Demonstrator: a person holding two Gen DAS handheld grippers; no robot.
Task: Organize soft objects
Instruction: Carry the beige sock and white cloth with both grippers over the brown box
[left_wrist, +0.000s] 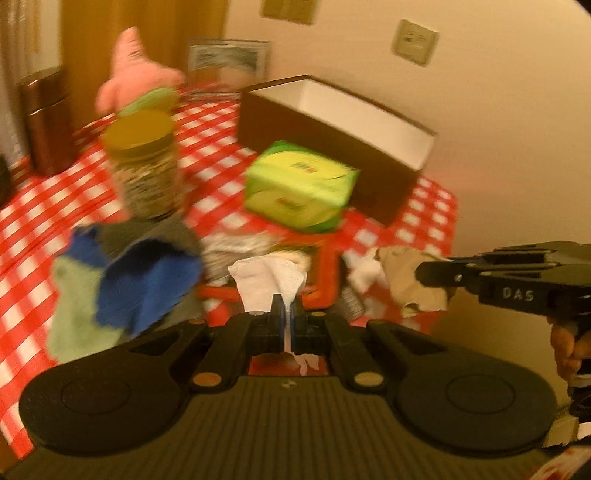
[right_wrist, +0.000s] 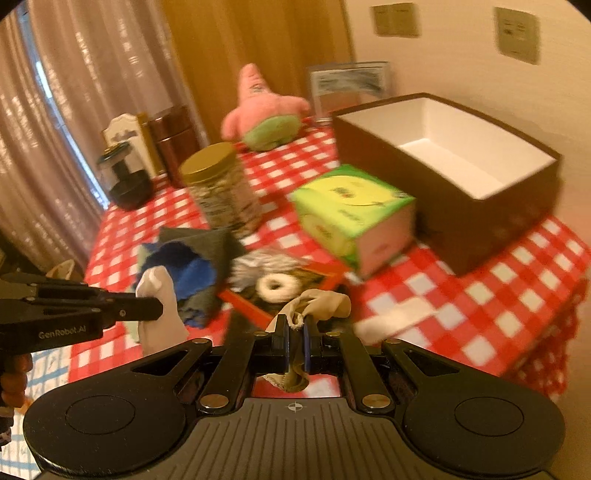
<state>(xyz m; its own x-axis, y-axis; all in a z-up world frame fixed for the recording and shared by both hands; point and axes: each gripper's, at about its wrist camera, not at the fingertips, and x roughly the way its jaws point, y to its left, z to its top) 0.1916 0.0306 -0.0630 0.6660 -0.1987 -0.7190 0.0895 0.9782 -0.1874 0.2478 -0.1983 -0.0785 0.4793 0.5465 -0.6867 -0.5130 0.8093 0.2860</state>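
Right wrist view alone shows white ring (right_wrist: 277, 287).

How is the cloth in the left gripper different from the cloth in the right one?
The left gripper pinches a white cloth; the right gripper pinches a beige cloth. The white cloth stands up in a peak; the beige cloth droops sideways. Both are soft, crumpled and clamped tight.

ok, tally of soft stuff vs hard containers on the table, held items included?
Soft: 4 (white cloth, beige cloth, blue-grey cloth pile, pink plush)
Boxes: 2 (brown box, green box)
Jars: 1 (gold-lid jar)
Total: 7
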